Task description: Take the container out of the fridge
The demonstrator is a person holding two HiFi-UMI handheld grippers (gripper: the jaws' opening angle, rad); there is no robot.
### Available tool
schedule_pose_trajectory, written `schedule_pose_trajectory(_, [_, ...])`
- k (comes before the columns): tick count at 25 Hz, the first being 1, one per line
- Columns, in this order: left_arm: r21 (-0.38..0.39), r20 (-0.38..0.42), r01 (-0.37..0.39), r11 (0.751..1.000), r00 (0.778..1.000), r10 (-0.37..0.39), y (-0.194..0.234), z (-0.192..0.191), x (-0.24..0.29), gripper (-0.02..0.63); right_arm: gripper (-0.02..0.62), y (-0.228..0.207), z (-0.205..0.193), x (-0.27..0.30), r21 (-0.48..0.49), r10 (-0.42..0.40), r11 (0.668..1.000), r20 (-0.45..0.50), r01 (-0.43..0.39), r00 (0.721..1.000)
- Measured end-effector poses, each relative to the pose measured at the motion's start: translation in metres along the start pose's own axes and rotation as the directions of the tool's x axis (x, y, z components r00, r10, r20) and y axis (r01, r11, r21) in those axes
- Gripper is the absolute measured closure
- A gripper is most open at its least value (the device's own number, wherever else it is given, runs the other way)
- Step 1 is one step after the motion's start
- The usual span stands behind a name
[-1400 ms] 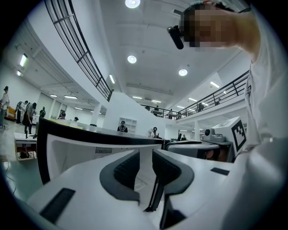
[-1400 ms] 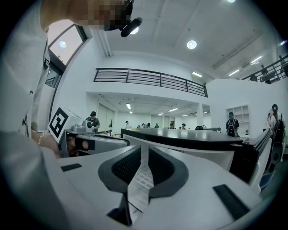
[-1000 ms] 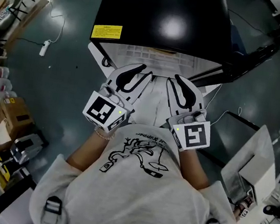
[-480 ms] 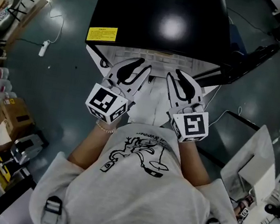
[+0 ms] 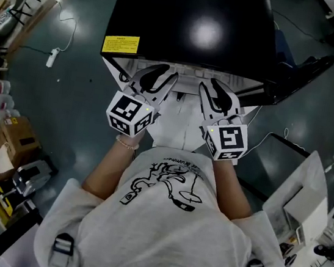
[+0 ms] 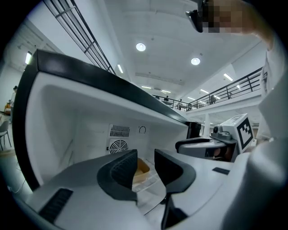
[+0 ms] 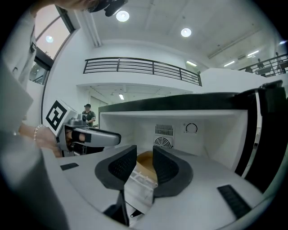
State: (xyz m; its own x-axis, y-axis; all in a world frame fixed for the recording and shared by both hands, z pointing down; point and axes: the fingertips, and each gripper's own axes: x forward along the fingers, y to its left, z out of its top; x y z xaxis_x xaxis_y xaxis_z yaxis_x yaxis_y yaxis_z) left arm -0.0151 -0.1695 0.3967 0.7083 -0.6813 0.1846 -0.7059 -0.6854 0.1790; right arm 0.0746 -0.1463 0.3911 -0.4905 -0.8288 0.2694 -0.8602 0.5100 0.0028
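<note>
The fridge (image 5: 192,22) is a low one with a black top and a yellow label (image 5: 120,44) near its front edge. Its door (image 5: 299,71) stands open to the right in the head view. The person in a light printed shirt (image 5: 161,221) stands directly in front of the opening and holds both grippers forward into it, side by side and a little apart.

The left gripper (image 5: 161,76) has its jaws moderately apart, and they have just been opening. In the left gripper view the container shows in the gap between them, but the pads do not press on it. The right gripper (image 5: 213,92) is in the same condition: its jaws have also just been opening and stand moderately wide. The clear edge of the container (image 7: 139,188) lies low in the gap, and I cannot see either pad closing on it.

The container is inside the fridge, on the white bottom surface of the compartment. It sits in front of the back wall, where there is a round fan grille (image 7: 163,141) and a dial (image 7: 191,128). It is of clear plastic with something brown (image 6: 143,167) inside – what exactly, I cannot tell. Each gripper view also shows the other gripper at its side, just beside the fridge opening.
</note>
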Motion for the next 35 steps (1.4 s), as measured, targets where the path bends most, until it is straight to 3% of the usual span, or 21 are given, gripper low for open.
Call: schedule_pose_trajectory(35, [-0.118,-0.155,-0.084,0.99,0.986,0.065,0.066,-0.061,0.061,0.397,0.41,-0.057,-0.058,0.074,0.097,-0.048,0.993,-0.126,0.06,0.991])
